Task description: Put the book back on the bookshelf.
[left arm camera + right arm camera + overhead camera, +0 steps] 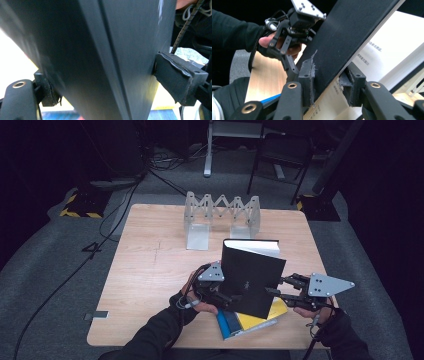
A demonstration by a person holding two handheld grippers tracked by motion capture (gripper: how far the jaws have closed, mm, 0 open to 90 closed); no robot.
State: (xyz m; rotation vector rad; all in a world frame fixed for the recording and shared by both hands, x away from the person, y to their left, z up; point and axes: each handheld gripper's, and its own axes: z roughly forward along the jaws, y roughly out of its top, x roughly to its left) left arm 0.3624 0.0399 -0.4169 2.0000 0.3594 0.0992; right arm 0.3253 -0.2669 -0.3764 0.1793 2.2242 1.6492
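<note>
- Left gripper (235,296): held by the left hand (197,297), jaws spread, pads not pressing.
- Right gripper (274,292): held level by the right hand (312,312), jaws clamped shut.
- Both forearms enter from the table's near edge.

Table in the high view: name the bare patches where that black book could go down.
Free: the table's left half, beside the folding rack, and its right strip past the black book. Crowded: the near edge, with the stacked books and both grippers.
</note>
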